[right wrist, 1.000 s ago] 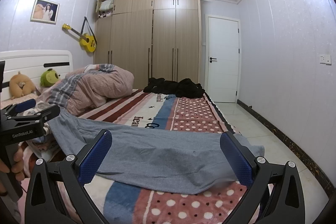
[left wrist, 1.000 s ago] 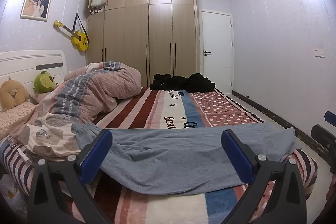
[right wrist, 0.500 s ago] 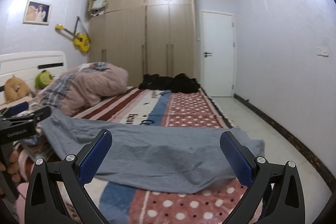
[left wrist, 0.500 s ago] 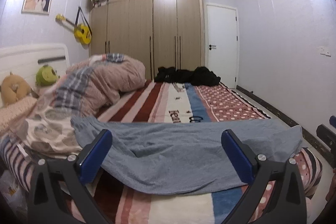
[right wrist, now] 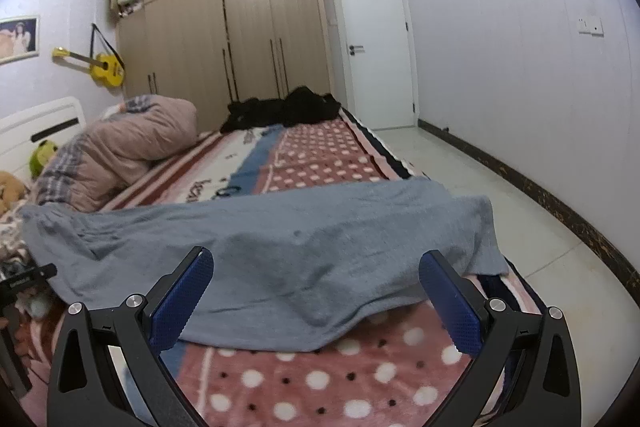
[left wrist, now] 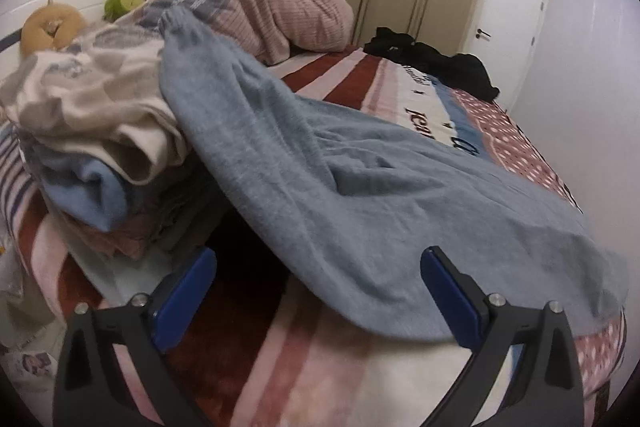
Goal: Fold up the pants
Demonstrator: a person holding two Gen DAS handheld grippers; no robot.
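Grey-blue pants (left wrist: pixel 360 187) lie spread across the striped bed blanket (left wrist: pixel 320 367). Their gathered waist end rests up on a clothes pile at the left. My left gripper (left wrist: pixel 319 254) tilts down close over the pants' near edge. Its jaws are wide and closing, with that edge lying between the blue pads (left wrist: pixel 188 295), which do not press it. In the right wrist view the pants (right wrist: pixel 280 247) run left to right, the leg ends near the bed's right side. My right gripper (right wrist: pixel 316 255) is open just before the near edge, touching nothing. The left gripper (right wrist: pixel 24 283) shows at the far left.
A pile of folded clothes (left wrist: pixel 92 115) sits at the left of the pants. Behind it are a rolled duvet (left wrist: pixel 280 15) and plush toys (left wrist: pixel 48 31). Black garments (right wrist: pixel 280 111) lie at the bed's far end. A wardrobe (right wrist: pixel 240 27), door (right wrist: pixel 376 47) and tiled floor (right wrist: pixel 520 227) lie beyond.
Both grippers dropped and came closer to the pants' near edge. The left one tipped downward and rolled toward the waist end by the clothes pile, and its jaws narrowed slightly.
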